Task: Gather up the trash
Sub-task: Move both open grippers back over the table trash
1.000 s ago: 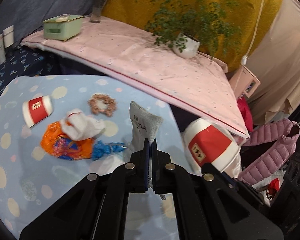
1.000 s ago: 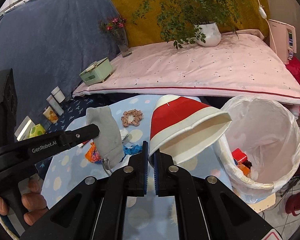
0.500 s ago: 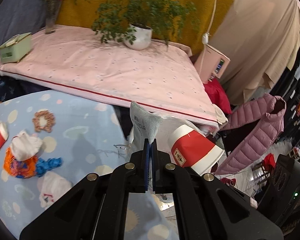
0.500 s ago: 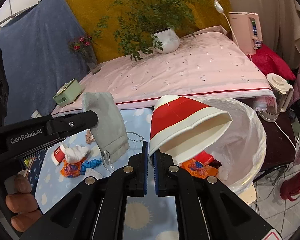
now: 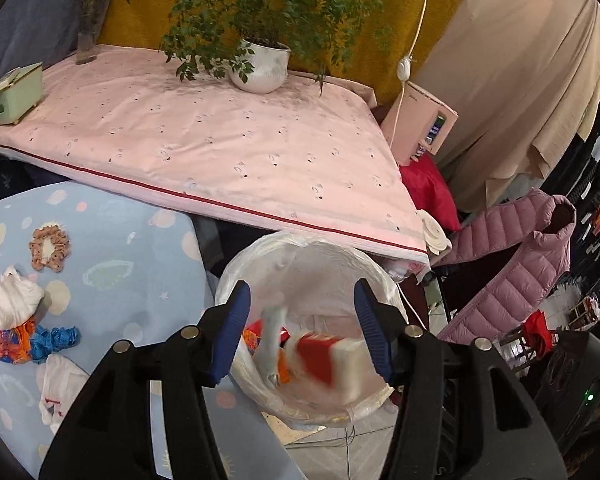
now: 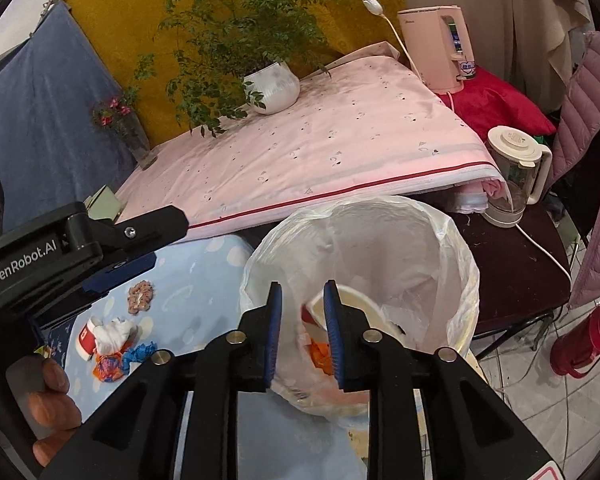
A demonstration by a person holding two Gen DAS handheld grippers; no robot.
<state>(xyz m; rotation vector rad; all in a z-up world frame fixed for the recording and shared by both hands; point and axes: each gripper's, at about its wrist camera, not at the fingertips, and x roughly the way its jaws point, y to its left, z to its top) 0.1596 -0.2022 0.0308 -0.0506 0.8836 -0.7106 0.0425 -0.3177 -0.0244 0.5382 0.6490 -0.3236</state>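
My left gripper point(image 5: 304, 332) hangs over the white-lined trash bin point(image 5: 300, 246), its jaws opening with nothing pressed between them. Below it a grey pouch point(image 5: 272, 330) and a red-and-white paper cup point(image 5: 324, 360) drop blurred into the bin. My right gripper point(image 6: 303, 332) is over the same bin point(image 6: 454, 240), its jaws also opening. The cup point(image 6: 356, 308) sits loose just past its right finger. On the blue table lie another paper cup point(image 6: 85, 338), a white tissue point(image 5: 14, 304), an orange wrapper point(image 5: 8, 340), a blue wrapper point(image 5: 56, 338) and a white plastic bag point(image 5: 58, 388).
A beige scrunchie point(image 5: 49, 249) lies on the blue table. Behind the bin is a pink-covered table point(image 5: 220, 148) with a potted plant point(image 5: 264, 66). A blender jug point(image 6: 514, 176), a pink jacket point(image 5: 512, 272) and a red flask point(image 6: 584, 340) stand to the right.
Both grippers have swung right from the blue table to above the bin. Each was shut, left on the grey pouch and right on the cup; both have opened and the items are falling in.
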